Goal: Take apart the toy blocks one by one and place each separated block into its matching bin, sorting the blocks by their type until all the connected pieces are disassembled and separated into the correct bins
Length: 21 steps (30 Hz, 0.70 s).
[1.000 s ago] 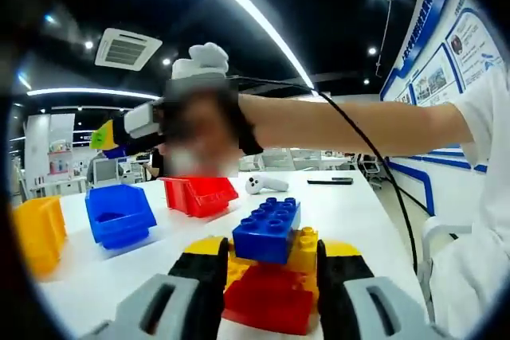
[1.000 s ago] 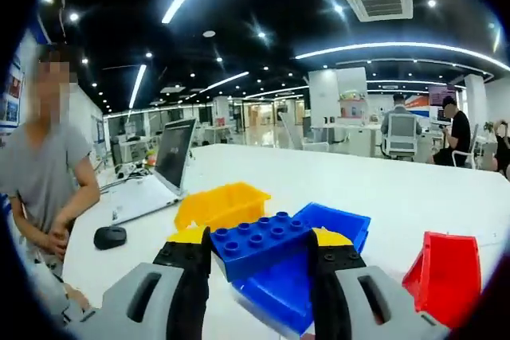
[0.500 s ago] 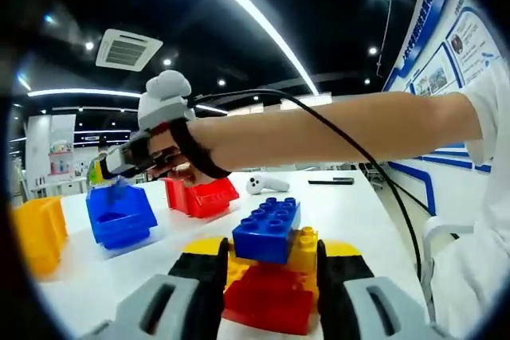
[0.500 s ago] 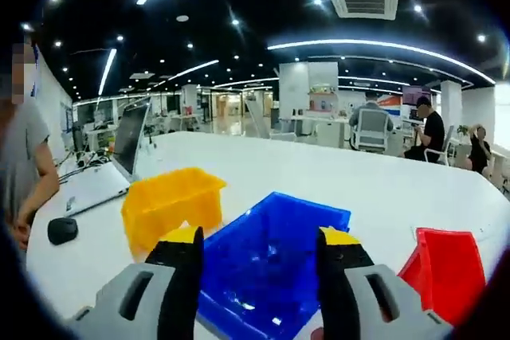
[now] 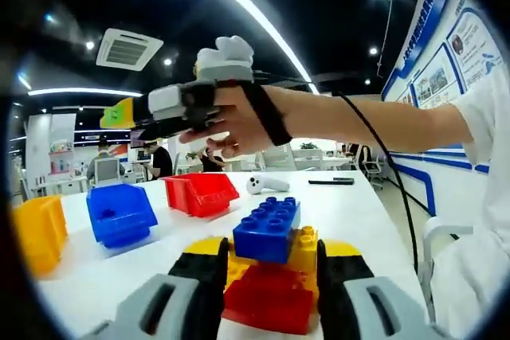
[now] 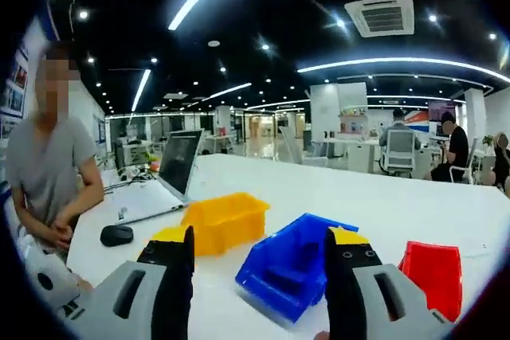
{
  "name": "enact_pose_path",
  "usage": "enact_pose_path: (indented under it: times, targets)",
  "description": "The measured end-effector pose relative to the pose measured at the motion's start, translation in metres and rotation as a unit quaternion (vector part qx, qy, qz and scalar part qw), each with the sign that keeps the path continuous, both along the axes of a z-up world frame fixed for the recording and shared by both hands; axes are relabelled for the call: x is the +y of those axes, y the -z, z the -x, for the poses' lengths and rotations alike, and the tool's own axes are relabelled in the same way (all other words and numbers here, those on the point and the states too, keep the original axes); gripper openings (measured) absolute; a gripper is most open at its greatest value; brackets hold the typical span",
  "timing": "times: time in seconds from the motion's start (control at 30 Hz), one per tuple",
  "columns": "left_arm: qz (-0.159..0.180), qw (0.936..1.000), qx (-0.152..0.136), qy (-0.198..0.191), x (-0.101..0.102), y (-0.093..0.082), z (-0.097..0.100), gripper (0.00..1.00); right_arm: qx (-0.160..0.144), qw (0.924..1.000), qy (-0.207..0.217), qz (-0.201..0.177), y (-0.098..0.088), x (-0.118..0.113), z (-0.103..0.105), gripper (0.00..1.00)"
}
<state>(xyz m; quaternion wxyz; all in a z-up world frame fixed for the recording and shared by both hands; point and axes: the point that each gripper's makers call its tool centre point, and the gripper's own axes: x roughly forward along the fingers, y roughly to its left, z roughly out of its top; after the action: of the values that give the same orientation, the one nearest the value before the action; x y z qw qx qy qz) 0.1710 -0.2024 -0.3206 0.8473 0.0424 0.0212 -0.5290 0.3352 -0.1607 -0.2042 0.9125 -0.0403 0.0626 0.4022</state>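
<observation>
My left gripper is shut on a stack of toy blocks: a blue block on top, a yellow one under it, a red one at the bottom. The stack hangs just above the white table. A person's hand holds my right gripper up in the air, above the blue bin. In the right gripper view my right gripper stands open with nothing between its jaws, above the blue bin, with the yellow bin and the red bin to either side.
The yellow bin and the red bin flank the blue one. A white controller and a flat black item lie farther back. A laptop, a mouse and a seated person are at the table's far side.
My right gripper held a blue block a second ago, opened over the blue bin, and has now risen away empty. The left gripper and its stack have not moved.
</observation>
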Motion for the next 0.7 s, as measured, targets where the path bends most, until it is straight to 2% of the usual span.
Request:
enact_pose_path:
  times: [0.2,0.27,0.3,0.37,0.43,0.5,0.7]
  targets:
    - [0.001,1.0000,0.002,0.000,0.001,0.000,-0.001,0.46,0.003,0.9993,-0.038,-0.001,0.005,-0.018,0.053,0.65]
    - [0.001,1.0000,0.003,0.000,0.000,0.001,0.001,0.46,0.007,0.9980,-0.063,-0.005,0.011,-0.024,0.082,0.65]
    - [0.001,1.0000,0.003,0.000,0.000,0.001,0.000,0.46,0.007,0.9975,-0.070,-0.005,0.013,-0.026,0.090,0.64]
    - [0.001,1.0000,0.003,0.000,0.000,0.001,0.001,0.46,0.003,0.9943,-0.106,0.009,0.021,-0.029,0.113,0.64]
    - [0.002,1.0000,0.004,0.001,0.000,0.001,0.000,0.46,-0.017,0.9914,-0.126,0.031,0.030,-0.037,0.126,0.62]
    - [0.002,1.0000,0.005,0.001,-0.001,0.001,0.001,0.46,0.004,0.9892,-0.144,0.023,0.041,-0.043,0.140,0.60]
    - [0.002,1.0000,0.006,0.002,-0.002,0.000,0.002,0.46,0.027,0.9828,-0.182,0.011,0.072,-0.055,0.162,0.54]
